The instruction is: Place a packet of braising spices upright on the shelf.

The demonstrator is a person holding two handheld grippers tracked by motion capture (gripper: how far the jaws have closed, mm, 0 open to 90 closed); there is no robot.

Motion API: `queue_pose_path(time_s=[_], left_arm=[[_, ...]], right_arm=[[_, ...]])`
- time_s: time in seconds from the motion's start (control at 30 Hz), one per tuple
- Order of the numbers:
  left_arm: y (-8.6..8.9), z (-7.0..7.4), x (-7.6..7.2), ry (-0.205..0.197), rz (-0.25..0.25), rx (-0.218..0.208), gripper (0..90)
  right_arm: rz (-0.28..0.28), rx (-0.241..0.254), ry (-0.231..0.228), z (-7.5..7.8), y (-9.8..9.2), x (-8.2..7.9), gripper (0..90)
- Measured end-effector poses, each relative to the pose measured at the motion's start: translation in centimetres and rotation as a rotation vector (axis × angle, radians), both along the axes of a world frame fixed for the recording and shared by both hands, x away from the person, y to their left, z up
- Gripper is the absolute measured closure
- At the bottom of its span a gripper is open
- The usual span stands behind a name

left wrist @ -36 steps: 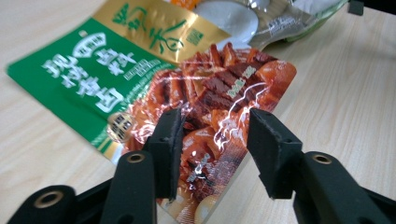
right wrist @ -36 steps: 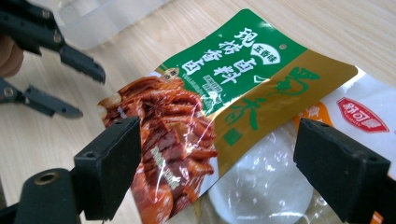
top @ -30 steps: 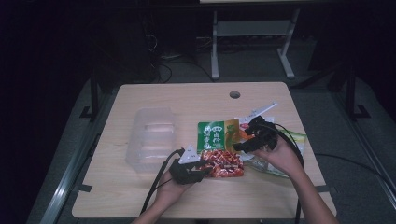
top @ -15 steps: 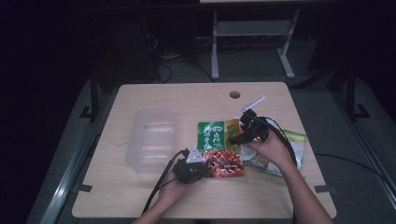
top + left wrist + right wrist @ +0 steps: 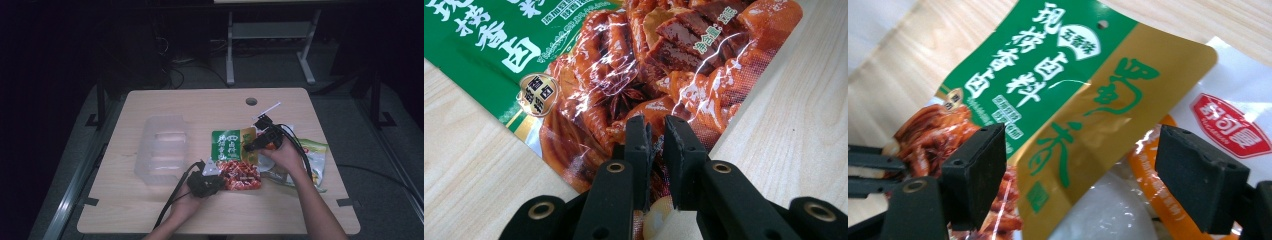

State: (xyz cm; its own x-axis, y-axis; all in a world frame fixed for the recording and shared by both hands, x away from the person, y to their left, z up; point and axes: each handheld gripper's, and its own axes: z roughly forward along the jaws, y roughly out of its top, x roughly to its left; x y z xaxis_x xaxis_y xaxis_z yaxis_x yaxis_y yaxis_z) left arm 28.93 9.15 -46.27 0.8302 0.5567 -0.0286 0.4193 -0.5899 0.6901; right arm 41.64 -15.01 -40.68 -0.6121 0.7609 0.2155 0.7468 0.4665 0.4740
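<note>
- Spice packet lies flat on the table, green top, red bottom
- left gripper is pinched onto its bottom edge
- right gripper hovers wide open over its top, gripping nothing

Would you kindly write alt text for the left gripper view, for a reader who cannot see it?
The left gripper has its two black jaws pinched shut on the bottom edge of a green and red seasoning packet printed with braised meat. The packet lies on a light wooden table.
</note>
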Motion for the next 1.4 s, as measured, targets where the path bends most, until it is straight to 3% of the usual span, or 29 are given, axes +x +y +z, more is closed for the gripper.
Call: queue_pose_path(time_s=[0.4,0.6,0.97,1.1,1.23,1.4], left_arm=[[0.1,-0.1,0.0,-0.003,-0.003,0.0,80.7],[0.0,-0.2,0.0,-0.007,-0.003,0.002,80.8],[0.0,-0.2,-0.1,-0.012,-0.005,0.008,81.2],[0.0,-0.2,0.0,-0.014,-0.008,0.013,81.3],[0.0,-0.2,-0.1,-0.016,-0.009,0.01,81.4],[0.0,-0.2,-0.1,-0.022,-0.011,0.019,81.4]], right_arm=[[-0.04,0.033,0.055,-1.6,-0.3,1.2,26.8],[-0.02,0.062,0.051,-1.9,-0.3,1.2,34.7],[0.018,0.079,0.078,-1.8,-0.2,1.1,40.0],[0.051,0.06,0.075,-1.8,0.1,0.8,45.5],[0.079,0.101,0.098,-1.6,0.0,0.8,54.4],[0.08,0.099,0.1,-1.8,0.1,0.9,60.0]])
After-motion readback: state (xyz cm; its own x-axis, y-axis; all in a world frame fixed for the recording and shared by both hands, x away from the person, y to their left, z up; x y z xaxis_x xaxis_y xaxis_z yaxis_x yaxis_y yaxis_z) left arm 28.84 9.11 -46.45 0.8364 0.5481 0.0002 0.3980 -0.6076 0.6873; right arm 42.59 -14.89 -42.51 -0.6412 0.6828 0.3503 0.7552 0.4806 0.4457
